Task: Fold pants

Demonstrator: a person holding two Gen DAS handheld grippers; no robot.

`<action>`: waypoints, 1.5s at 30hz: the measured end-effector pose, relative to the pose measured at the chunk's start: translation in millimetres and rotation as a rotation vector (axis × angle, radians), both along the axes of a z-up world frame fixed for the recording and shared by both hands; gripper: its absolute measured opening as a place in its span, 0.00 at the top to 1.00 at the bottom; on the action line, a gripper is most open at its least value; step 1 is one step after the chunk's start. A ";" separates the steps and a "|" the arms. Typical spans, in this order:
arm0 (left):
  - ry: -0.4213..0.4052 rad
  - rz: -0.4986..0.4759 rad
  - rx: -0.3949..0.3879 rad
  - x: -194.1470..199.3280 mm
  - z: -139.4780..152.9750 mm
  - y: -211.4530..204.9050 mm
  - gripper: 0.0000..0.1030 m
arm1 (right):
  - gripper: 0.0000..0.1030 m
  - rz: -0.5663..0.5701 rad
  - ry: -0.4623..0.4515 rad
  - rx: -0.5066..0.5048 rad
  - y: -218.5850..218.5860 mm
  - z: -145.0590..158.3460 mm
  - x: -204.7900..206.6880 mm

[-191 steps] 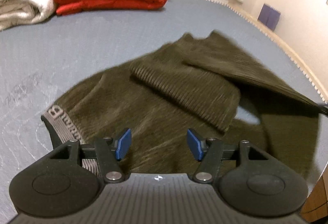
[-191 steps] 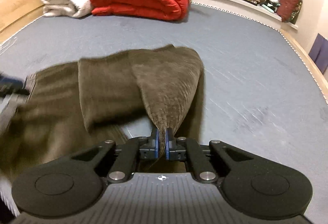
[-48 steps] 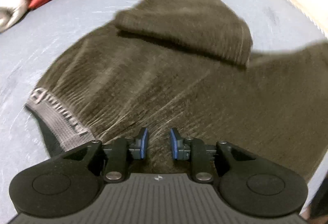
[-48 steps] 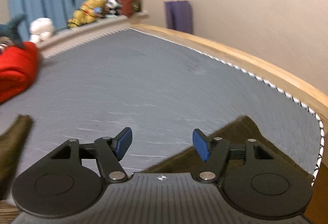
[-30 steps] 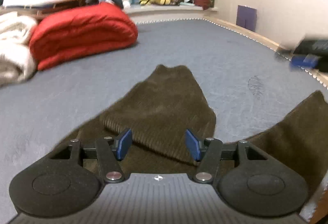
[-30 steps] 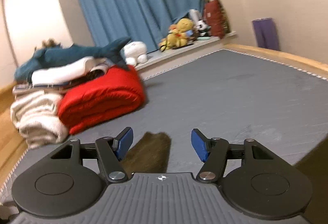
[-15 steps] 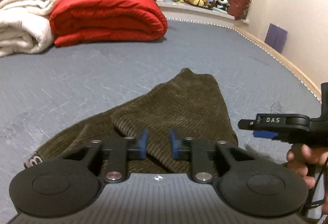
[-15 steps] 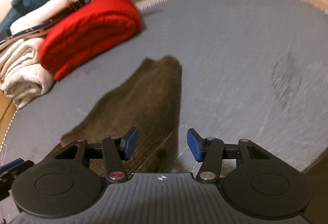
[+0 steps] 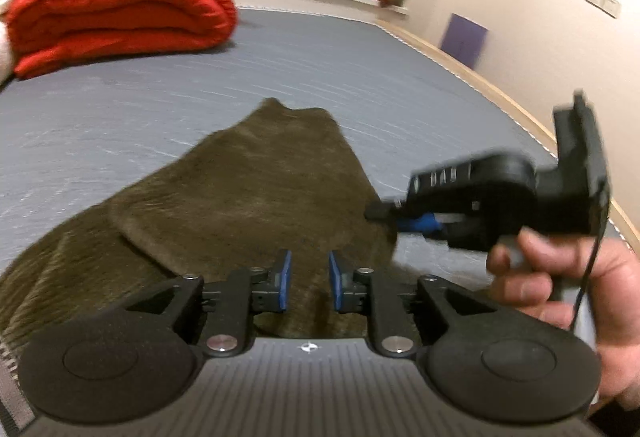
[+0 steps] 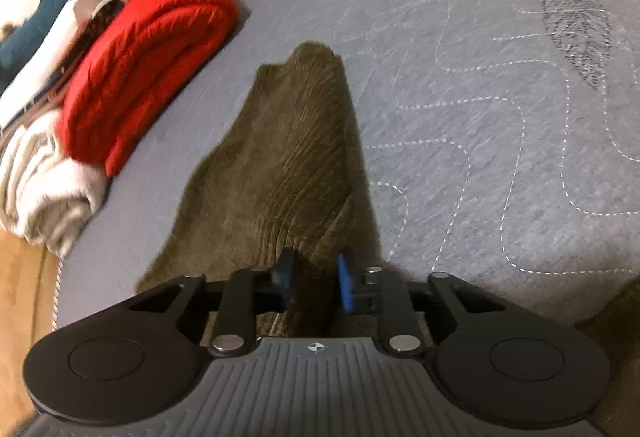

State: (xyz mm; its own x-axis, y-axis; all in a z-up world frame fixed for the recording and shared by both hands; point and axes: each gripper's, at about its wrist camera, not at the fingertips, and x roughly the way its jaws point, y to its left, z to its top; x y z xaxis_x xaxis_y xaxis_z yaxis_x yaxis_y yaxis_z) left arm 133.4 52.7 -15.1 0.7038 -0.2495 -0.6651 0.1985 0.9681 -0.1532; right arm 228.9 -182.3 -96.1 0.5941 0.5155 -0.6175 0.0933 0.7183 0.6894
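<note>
Olive corduroy pants (image 9: 240, 205) are spread on the grey mattress (image 9: 280, 69), one leg already doubled back over the rest, its hem (image 10: 312, 55) pointing toward the red blanket (image 9: 116, 1).

Step in hand, as judged: both grippers are being set on the near edge of the folded leg for the next fold. The left gripper (image 9: 307, 283) is held low over the cloth; a narrow gap is kept between its blue pads and the jaws are opening slightly. Cloth is seen under and between them, but no pinch can be confirmed. The right gripper (image 10: 316, 283) is closing, with a ridge of corduroy caught between its pads; it looks pinched or nearly so, though contact on both pads cannot be confirmed.

Next move, as judged: a firm hold is needed in both grippers, then the edge is to be lifted and carried over evenly so the layers stay aligned.

Hard to make out: the waistband is cut off at the lower left of the left wrist view. The right gripper and the hand (image 9: 560, 277) holding it are blurred there. The pants' near edge is hidden behind both gripper bodies. The second leg is cropped at the right wrist view's corner.
</note>
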 end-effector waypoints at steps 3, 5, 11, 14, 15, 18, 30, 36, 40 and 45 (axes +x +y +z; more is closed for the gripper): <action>-0.003 -0.029 -0.024 1.1 -3.4 -3.0 0.66 | 0.85 0.011 -0.078 0.011 4.5 23.4 -9.5; -0.014 -0.044 -0.046 1.0 -4.1 -3.7 0.55 | 0.86 0.036 -0.133 0.007 10.5 35.9 -16.0; -0.055 -0.079 -0.065 -1.9 -4.5 -8.4 0.47 | 0.87 0.228 -0.169 0.174 23.1 45.5 -26.1; -0.078 -0.042 -0.020 -3.0 -4.5 -8.4 0.52 | 0.87 0.285 -0.164 0.241 23.1 48.0 -27.1; -0.076 -0.030 -0.011 -1.8 -4.8 -7.4 0.59 | 0.87 0.290 -0.156 0.257 21.6 48.4 -26.9; -0.053 0.005 -0.016 2.6 -7.1 -1.3 0.89 | 0.85 0.282 -0.127 0.284 15.5 45.7 -24.8; -0.075 0.079 -0.063 0.8 8.1 16.6 0.89 | 0.33 0.006 0.033 0.335 -10.4 9.9 -13.9; -0.082 0.073 -0.059 -0.4 9.8 14.1 0.89 | 0.39 0.025 0.060 0.470 7.1 -13.5 -6.7; -0.079 0.054 -0.046 -1.0 8.4 11.8 0.89 | 0.54 0.009 0.080 0.545 18.4 -29.0 2.7; -0.085 0.027 -0.024 -2.6 6.2 7.7 0.89 | 0.77 -0.034 0.070 0.585 16.0 -34.3 9.7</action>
